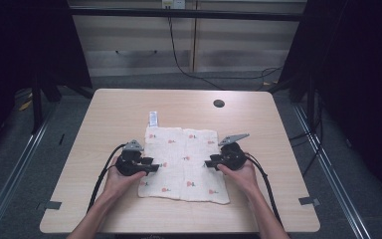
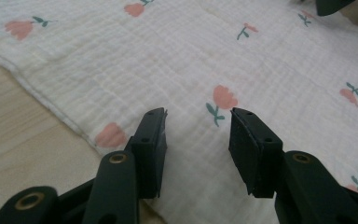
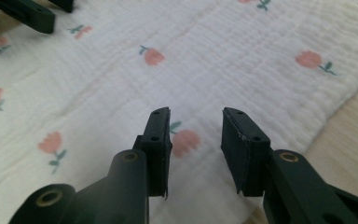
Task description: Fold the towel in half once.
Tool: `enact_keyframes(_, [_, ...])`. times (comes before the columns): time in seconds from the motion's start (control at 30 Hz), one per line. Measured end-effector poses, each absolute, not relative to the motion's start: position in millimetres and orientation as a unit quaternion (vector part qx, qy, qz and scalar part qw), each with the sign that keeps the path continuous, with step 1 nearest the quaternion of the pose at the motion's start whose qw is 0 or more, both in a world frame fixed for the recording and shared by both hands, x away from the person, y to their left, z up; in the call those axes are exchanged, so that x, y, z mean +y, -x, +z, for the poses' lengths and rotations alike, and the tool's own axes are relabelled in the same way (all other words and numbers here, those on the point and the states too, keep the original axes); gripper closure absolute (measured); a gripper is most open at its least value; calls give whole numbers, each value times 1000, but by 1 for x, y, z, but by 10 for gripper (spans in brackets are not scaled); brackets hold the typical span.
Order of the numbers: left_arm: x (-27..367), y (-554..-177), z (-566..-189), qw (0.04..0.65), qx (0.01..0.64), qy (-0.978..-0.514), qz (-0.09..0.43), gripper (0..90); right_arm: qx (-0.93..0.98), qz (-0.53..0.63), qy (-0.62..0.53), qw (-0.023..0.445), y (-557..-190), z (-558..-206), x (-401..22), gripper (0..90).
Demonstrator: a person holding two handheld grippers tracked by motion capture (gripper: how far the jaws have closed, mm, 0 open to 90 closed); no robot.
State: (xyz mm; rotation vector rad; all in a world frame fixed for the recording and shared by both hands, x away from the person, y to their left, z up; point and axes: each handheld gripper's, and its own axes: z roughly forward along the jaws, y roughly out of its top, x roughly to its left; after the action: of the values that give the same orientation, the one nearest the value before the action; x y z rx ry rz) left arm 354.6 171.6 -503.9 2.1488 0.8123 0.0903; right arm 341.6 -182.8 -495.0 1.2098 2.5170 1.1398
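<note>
On the table point(image 1: 104, 114), the cloth point(image 1: 186, 162) is flanked at 9 and 3 o'clock by the left gripper point(image 1: 151, 167) and right gripper point(image 1: 210, 163), jaws spread, nothing pinched.

Light wood table point(image 1: 109, 109) w/ flat floral cloth point(image 1: 185, 164) (small white tag point(image 1: 152, 118) just beyond)

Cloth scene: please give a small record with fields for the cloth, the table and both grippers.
cloth: white cloth with pink flower print, spread flat, white tag at its far edge
table: light wood table, round hole near the far edge
left gripper: left gripper over the cloth's left edge, jaws apart, nothing between them
right gripper: right gripper over the cloth's right edge, jaws apart, nothing between them
</note>
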Motion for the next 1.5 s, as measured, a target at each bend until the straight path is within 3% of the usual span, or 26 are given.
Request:
enact_keyframes(0.43, [177,-328,-503,408,307,-859,26,555,841,372,-389,59,-318,-500,-183,694])
enact_keyframes(0.77, [185,-292,-500,404,296,-865,6,556,846,370,-380,51,-288,-498,-188,695])
enact_keyframes(1.0, [184,-288,-497,397,289,-871,-2,543,853,362,-373,44,-274,-496,-185,675])
enact_keyframes(1.07, [180,-295,-495,407,295,-865,-4,544,848,373,-374,46,-278,-494,-187,620])
enact_keyframes(1.27, [177,-315,-495,409,316,-856,16,554,813,408,-407,81,-320,-479,-205,634])
enact_keyframes(1.5, [179,-314,-500,399,317,-860,22,551,816,375,-429,94,-367,-489,-209,622])
